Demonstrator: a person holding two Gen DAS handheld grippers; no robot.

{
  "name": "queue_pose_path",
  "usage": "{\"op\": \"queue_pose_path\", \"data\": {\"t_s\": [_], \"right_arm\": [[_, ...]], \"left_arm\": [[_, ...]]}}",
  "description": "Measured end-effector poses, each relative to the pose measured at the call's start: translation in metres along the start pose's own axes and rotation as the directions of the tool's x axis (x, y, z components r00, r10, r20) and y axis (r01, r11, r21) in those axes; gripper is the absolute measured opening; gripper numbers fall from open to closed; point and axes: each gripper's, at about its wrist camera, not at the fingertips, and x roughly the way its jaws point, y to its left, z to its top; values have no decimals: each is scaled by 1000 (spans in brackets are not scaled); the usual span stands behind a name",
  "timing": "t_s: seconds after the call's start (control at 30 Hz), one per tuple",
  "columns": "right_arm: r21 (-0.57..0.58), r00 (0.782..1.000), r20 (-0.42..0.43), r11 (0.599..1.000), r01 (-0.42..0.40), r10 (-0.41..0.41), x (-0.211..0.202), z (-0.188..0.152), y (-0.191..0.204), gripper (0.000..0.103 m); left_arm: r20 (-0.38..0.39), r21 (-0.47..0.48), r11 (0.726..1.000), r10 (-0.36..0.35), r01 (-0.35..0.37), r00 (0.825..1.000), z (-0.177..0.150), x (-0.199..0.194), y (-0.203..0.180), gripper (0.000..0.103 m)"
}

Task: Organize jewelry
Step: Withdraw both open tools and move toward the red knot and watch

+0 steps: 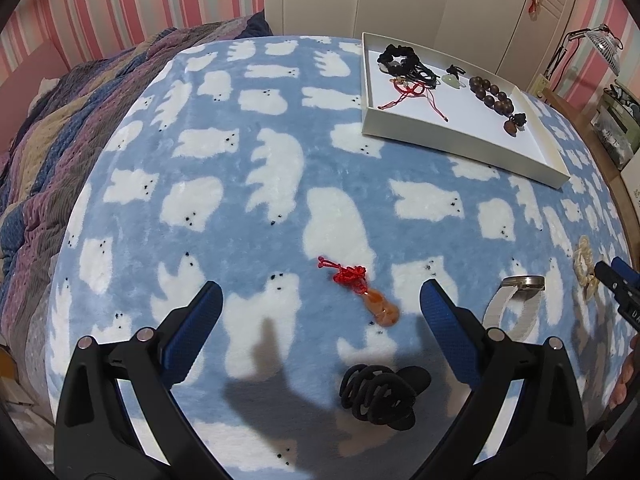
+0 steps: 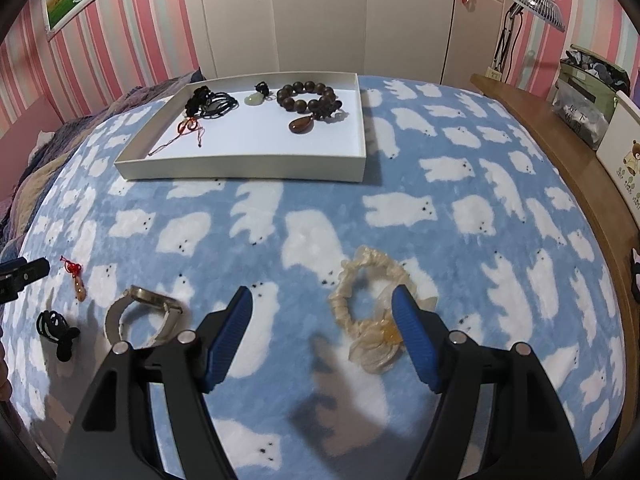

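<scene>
Cream scrunchie (image 2: pixel 370 312) lies on the bed blanket (image 2: pixel 460 240), beside the spread, empty right gripper (image 2: pixel 324 300). Risk: pads snag fleece, or thin fabric slips. Left gripper (image 1: pixel 320 300) is also spread and empty.

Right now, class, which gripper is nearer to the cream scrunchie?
Right. The right gripper hangs just above the cream scrunchie, jaws open beside it. The left gripper is far off, over the orange pendant.
</scene>
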Motion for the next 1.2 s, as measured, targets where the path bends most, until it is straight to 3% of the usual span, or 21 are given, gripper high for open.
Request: {"op": "queue_pose_path", "data": {"t_s": [1.2], "right_arm": [[1, 998, -60, 1000, -13, 13, 16, -21, 0, 72]], "left_arm": [[-40, 9, 1000, -13, 13, 999, 0, 18, -7, 97]]}}
